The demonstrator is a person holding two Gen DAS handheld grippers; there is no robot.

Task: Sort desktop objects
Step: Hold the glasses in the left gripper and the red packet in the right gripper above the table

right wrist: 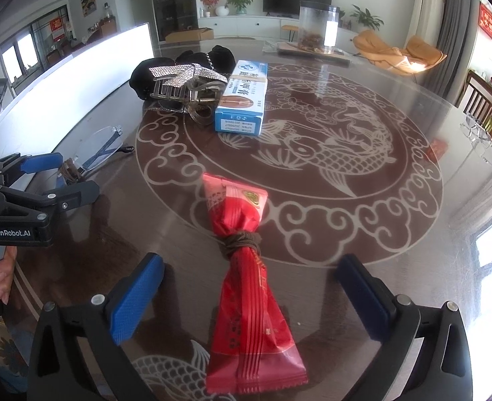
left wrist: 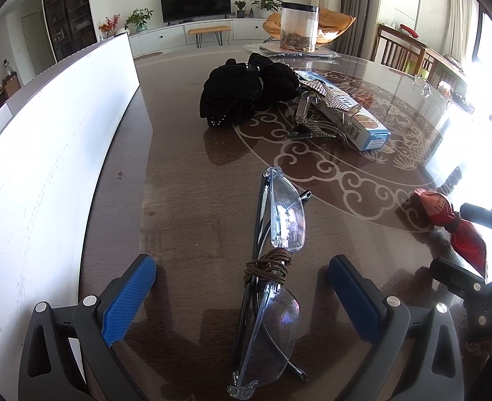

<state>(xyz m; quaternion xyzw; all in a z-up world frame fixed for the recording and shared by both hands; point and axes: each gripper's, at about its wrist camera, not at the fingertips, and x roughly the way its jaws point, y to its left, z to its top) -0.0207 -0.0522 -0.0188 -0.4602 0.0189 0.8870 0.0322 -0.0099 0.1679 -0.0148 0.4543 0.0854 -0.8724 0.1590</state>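
Folded clear glasses (left wrist: 272, 277) with a brown hair tie (left wrist: 267, 267) wound round the middle lie on the dark glass table between the fingers of my open left gripper (left wrist: 242, 275), untouched. A red snack packet (right wrist: 246, 267) cinched by a brown hair tie (right wrist: 240, 240) lies between the fingers of my open right gripper (right wrist: 249, 272), untouched. The packet also shows in the left wrist view (left wrist: 453, 224). The left gripper (right wrist: 58, 177) and glasses (right wrist: 100, 147) show at the left of the right wrist view.
Farther back lie a black velvet scrunchie (left wrist: 242, 93), a rhinestone hair claw (right wrist: 185, 90) and a blue-white medicine box (right wrist: 244, 98). A clear jar (right wrist: 317, 26) stands at the far edge. A white board (left wrist: 45, 153) borders the table's left side. Clear glasses (right wrist: 479, 140) lie far right.
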